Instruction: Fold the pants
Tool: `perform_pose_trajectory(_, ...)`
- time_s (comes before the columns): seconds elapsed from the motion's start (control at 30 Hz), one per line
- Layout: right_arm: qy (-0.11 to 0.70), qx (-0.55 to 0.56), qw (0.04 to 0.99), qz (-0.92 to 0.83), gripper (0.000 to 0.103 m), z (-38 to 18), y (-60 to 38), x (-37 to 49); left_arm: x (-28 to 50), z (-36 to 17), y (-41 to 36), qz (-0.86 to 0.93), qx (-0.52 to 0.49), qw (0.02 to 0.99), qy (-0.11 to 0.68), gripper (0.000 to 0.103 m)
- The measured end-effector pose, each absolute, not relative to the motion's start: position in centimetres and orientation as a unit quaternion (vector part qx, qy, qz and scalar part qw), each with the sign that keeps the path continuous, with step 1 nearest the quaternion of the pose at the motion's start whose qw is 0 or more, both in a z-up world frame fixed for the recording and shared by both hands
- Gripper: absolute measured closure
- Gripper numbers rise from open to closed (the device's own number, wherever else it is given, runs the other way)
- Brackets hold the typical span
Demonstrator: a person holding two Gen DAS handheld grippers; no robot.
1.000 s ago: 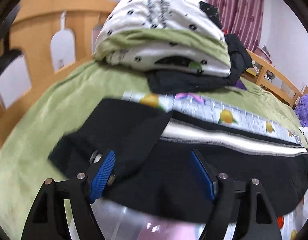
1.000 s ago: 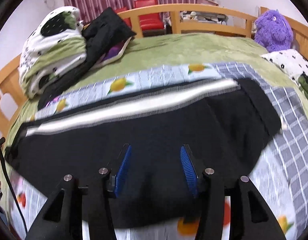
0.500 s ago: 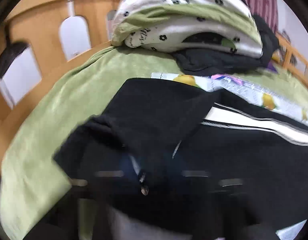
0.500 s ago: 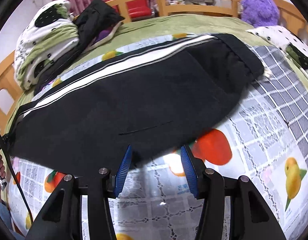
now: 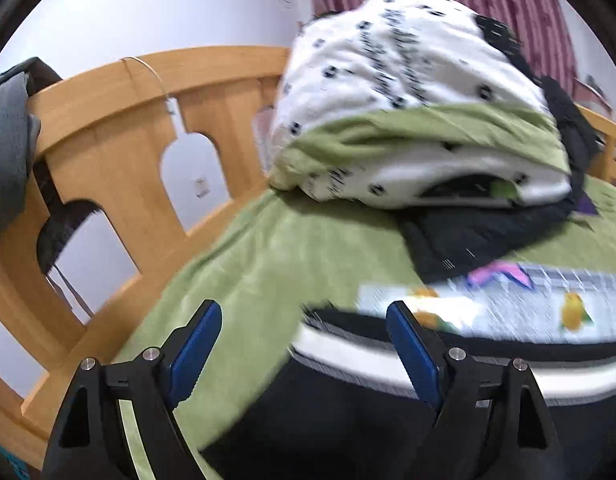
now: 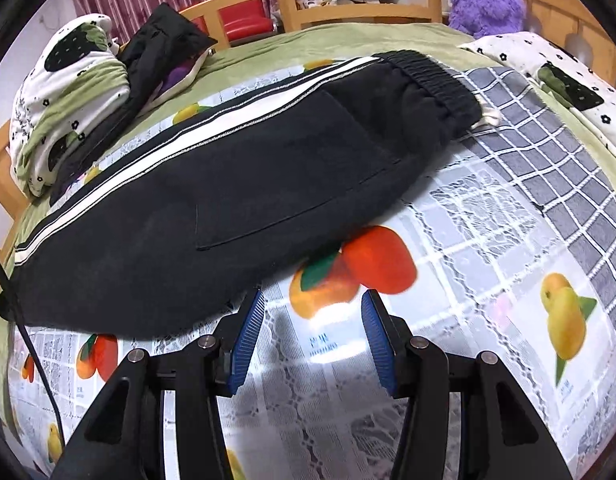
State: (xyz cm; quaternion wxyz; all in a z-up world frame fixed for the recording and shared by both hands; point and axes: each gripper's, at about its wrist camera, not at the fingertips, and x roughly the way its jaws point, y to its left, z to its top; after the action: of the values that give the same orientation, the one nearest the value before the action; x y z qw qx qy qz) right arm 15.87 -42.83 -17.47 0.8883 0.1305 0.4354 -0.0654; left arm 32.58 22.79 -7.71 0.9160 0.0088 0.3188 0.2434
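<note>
Black pants (image 6: 212, 216) with a white side stripe lie lengthwise on a fruit-print cloth (image 6: 487, 280), folded leg over leg, waistband at the far right. My right gripper (image 6: 309, 338) is open and empty, just off the pants' near edge, above the cloth. In the left wrist view the pants' leg end (image 5: 387, 420) lies under my left gripper (image 5: 304, 352), which is open and empty, raised above the fabric. That view is blurred.
A folded white and green quilt (image 5: 407, 120) and a black jacket (image 6: 156, 52) are piled at the bed's head end. A wooden bed rail (image 5: 120, 168) runs along the left. A purple plush toy (image 6: 483, 0) and a pillow (image 6: 547, 76) lie far right.
The pants went from spread wider to folded flat and narrow. Both grippers pulled back off the fabric; the left one lifted and swung towards the rail.
</note>
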Motion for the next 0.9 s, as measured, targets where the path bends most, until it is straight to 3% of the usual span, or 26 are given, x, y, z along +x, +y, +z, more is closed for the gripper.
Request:
perform_pose_trajectory(0.13,0.43,0.147,0.889,-0.063,0.053,-17.0,-43.5,15.2,28.3,-9.6,20.3,0.167,-0.019,0.921,0.352,0.019)
perform_pose_trajectory(0.4,0.437,0.195,0.876,-0.064,0.051,-18.7,-45.8,15.8,18.2,-18.8,20.0,0.05,-0.258,0.862,0.434,0.024)
perform_pose_trajectory(0.67,0.421,0.216,0.88,-0.033,0.05,-19.5,-46.3,20.2,19.1,-20.6,20.3,0.028,-0.292,0.862,0.414,0.029)
perform_pose_trajectory(0.9,0.399,0.264,0.877,-0.043,0.053,-20.5,-47.5,24.9,23.6,-21.4,22.2,0.061,-0.34,0.851,0.395,0.044)
